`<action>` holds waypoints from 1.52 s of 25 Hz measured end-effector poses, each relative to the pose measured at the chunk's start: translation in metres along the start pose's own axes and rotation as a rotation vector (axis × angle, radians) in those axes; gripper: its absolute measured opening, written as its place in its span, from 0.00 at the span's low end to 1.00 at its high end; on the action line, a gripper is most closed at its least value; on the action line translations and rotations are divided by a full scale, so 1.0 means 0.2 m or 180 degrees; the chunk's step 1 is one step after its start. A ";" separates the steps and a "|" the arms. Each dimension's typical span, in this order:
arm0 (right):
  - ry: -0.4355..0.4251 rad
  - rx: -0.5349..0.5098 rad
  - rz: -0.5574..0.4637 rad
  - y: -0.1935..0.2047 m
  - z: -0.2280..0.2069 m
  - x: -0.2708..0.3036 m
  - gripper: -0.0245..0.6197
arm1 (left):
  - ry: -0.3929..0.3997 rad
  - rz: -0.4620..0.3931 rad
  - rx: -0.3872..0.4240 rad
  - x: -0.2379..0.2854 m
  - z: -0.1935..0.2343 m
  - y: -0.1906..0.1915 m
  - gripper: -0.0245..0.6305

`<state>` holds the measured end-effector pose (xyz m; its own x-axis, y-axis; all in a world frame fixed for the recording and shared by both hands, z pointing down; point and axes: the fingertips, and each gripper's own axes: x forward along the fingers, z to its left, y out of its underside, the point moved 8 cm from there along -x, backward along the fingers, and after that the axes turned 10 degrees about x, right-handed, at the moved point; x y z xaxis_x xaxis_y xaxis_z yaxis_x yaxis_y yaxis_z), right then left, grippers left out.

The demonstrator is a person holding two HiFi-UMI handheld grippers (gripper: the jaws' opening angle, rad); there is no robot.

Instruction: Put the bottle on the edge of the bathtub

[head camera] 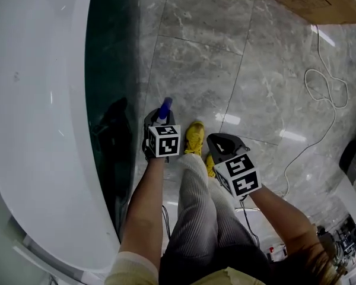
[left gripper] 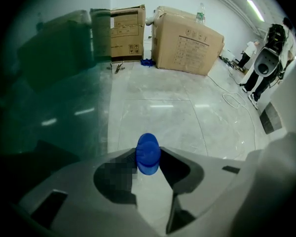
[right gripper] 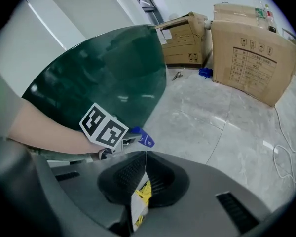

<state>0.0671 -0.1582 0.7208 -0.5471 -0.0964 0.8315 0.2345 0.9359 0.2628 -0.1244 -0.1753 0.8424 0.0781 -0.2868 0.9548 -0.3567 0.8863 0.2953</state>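
A: Where's the bottle (left gripper: 148,153)?
B: In the left gripper (head camera: 159,122). Only its blue cap and a bit of neck show, sticking out past the jaw tips. The rest is hidden inside the claw.

A: What's the claw doing?
B: It's pinching the bottle, one jaw on each side of the cap. The left gripper view shows it straight on.

A: Is it on the bathtub (head camera: 41,129) yet?
B: No. It's held out over the grey marble floor (head camera: 202,70), just beside the tub's dark green outer wall (head camera: 110,70). The white rim is further to the left, and nothing touches it.

A: And the right gripper (right gripper: 145,154)?
B: Its jaws are pressed together with nothing between them. It sits to the right of the left one, near it but apart. From its camera you can see the left gripper's marker cube (right gripper: 104,126), with the blue cap poking out next to it.

A: What else is around?
B: There's a yellow shoe (head camera: 194,138) on the floor between the two grippers, with a ribbed grey trouser leg (head camera: 196,200) above it. A white cable (head camera: 326,94) loops across the tiles at right. Cardboard boxes (left gripper: 187,46) stand further along the floor, past the tub's end.
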 end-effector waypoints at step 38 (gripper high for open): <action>0.0072 0.0210 -0.0047 0.00 -0.09 0.23 0.08 | 0.0094 0.0133 0.0299 0.19 -0.03 0.06 0.33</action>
<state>0.0562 -0.1686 0.7673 -0.5316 -0.1174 0.8388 0.1725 0.9546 0.2429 -0.1208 -0.1727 0.8826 0.0882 -0.2381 0.9672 -0.4459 0.8588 0.2521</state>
